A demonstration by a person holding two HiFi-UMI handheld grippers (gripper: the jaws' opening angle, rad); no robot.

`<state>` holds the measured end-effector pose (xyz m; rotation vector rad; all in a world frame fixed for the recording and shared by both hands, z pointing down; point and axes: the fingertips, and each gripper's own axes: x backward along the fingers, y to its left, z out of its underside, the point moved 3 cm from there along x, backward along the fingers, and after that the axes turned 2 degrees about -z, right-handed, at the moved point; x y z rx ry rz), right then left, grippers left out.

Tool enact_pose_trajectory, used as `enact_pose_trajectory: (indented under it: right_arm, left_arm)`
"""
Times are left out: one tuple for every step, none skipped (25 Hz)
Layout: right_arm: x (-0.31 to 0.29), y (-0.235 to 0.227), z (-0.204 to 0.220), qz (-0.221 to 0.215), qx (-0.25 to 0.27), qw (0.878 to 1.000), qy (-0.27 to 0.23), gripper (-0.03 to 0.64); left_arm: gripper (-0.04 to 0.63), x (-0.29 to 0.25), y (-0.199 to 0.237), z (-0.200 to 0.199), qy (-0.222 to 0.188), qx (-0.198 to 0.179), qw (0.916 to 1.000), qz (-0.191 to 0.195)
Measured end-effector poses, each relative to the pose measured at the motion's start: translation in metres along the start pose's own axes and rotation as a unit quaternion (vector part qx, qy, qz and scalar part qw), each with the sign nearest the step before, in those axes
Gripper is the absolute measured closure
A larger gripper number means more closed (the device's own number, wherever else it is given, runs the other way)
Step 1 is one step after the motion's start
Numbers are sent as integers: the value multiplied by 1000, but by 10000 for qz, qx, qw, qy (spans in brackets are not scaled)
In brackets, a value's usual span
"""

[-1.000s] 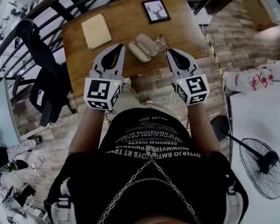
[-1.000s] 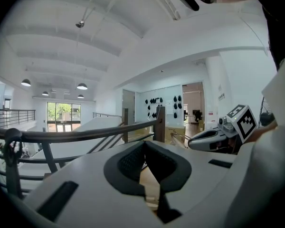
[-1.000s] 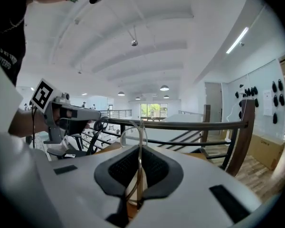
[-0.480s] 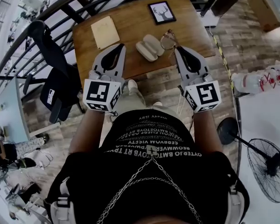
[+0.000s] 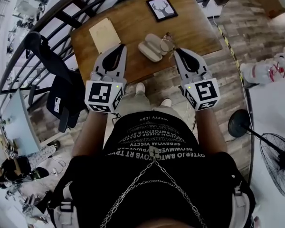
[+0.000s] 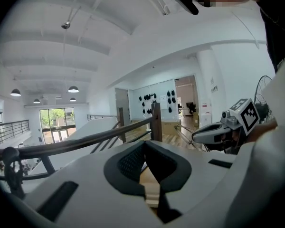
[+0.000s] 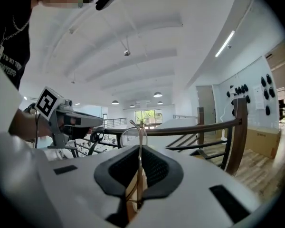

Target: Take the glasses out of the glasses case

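Wooden table [image 5: 133, 27] in the head view carries the open glasses case [image 5: 151, 47], with the glasses [image 5: 167, 42] just right of it at the right gripper's [image 5: 176, 51] tips. In the left gripper view, the left gripper [image 6: 145, 144] has its jaws together on nothing. In the right gripper view, the jaws clamp the glasses' frame, and a lens rises beyond the tips.

glasses [image 5: 166, 42] right of case [image 5: 150, 47], case on table [image 5: 133, 23]
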<state>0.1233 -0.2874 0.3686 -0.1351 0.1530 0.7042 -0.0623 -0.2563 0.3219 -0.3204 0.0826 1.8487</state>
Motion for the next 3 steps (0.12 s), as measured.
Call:
enact_pose_trajectory:
  right_arm:
    - [-6, -4, 5, 12, -54, 10000, 55, 591]
    - [-11, -8, 10, 21, -109, 9999, 109, 591]
    - [-17, -12, 14, 29, -163, 9997, 163, 591]
  left_arm:
    - [571, -5, 3, 2, 23, 6, 10000, 28]
    - [571, -9, 6, 3, 43, 9, 10000, 55]
    - [571, -14, 9, 5, 62, 10, 9999, 80]
